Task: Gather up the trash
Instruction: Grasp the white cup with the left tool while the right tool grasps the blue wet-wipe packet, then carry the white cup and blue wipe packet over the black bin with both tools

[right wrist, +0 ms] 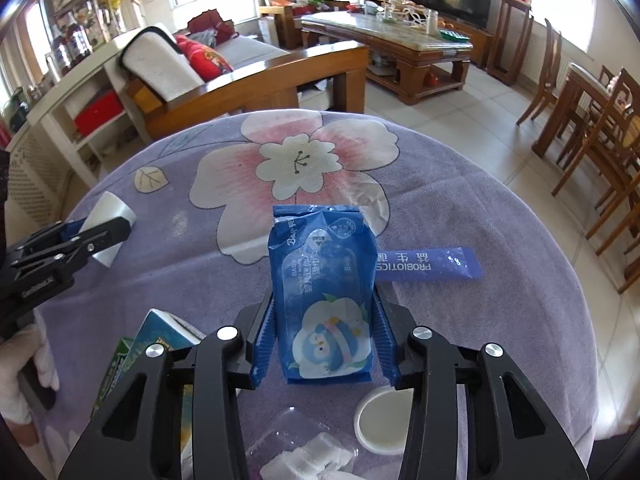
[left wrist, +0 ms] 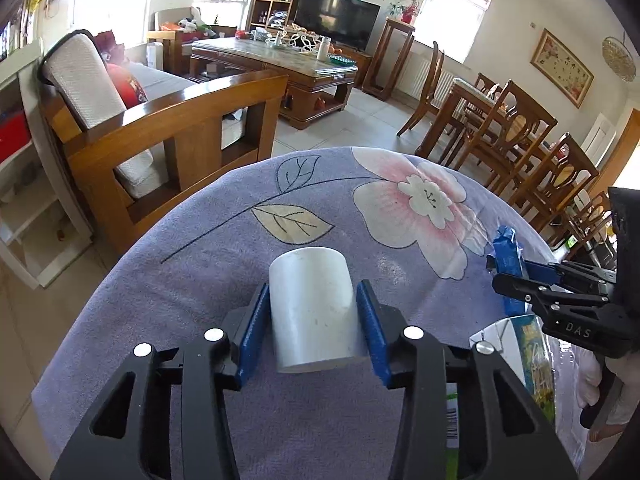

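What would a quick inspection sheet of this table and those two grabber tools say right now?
Surface: round table under a purple flowered cloth.
Job's things: white paper cup and blue baby-wipes pack, each held in a gripper; purple probiotics sachet and white lid lying on the cloth.
Clutter: green carton and crumpled white tissue near the table's close edge.
Grippers: left gripper fingers shut on the cup; right gripper fingers shut on the wipes pack.
Cables: nothing seen.
Surroundings: wooden sofa, coffee table, television, dining chairs.
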### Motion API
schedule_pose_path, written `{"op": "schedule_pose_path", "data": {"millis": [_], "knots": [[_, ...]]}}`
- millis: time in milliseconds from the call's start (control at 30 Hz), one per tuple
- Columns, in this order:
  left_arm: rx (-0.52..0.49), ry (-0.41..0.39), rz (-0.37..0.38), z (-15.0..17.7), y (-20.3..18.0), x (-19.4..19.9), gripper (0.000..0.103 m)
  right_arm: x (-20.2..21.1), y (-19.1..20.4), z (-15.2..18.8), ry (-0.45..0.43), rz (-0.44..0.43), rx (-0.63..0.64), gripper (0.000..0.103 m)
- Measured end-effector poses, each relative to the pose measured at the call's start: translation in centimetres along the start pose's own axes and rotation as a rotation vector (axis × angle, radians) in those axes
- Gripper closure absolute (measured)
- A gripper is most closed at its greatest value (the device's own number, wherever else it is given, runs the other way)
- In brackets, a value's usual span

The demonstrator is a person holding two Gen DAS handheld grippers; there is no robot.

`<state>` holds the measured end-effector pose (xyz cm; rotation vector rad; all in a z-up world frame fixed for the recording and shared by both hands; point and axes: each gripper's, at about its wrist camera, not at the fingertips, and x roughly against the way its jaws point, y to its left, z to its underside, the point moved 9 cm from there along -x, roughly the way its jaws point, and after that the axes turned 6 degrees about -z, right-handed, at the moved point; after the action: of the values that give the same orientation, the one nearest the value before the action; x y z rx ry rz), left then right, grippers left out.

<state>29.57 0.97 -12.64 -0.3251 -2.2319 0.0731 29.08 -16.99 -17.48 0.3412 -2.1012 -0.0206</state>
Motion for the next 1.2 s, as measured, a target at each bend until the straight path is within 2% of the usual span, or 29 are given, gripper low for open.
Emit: {"op": "schedule_pose_path", "data": {"millis": [200, 433, 700, 800, 900, 1000, 1100, 1200], "knots": [[-0.002, -0.053, 0.026, -0.4, -0.7, 2.0, 0.061, 3.0, 0.0, 0.1, -0.079, -0.073, -0.032, 0.062], [-0.025, -0.122, 0.088, -0.4, -3.7, 5.6, 0.061, 9.0, -0.7, 1.7, -0.182, -0.137, -0.077, 0.062], [-0.075, -0.181, 0.137, 0.9, -8.2, 9.6, 0.061, 17.1, -3.4, 7.4, -0.308, -0.204, -0.167, 0.062], [-0.097, -0.198, 0.108, 1.3, -9.3, 10.4, 0.061, 20.4, -5.0, 10.4, -0.356, -0.21, -0.204, 0.062], [-0.068, -0.172, 0.046, 1.0, -7.9, 9.1, 0.061, 23.3, -6.4, 13.2, -0.396, -0.215, -0.236, 0.062], [-0.036, -0.119, -0.033, 0.3, -5.5, 5.8, 0.061, 25.7, -7.4, 15.8, -0.429, -0.22, -0.264, 0.062], [0.001, -0.056, -0.062, -0.1, -3.6, 2.6, 0.061, 27.2, -8.1, 17.8, -0.445, -0.217, -0.276, 0.062], [-0.017, -0.027, -0.078, -0.4, -3.3, 0.8, 0.06, 27.9, -8.4, 19.2, -0.448, -0.206, -0.279, 0.062]]}}
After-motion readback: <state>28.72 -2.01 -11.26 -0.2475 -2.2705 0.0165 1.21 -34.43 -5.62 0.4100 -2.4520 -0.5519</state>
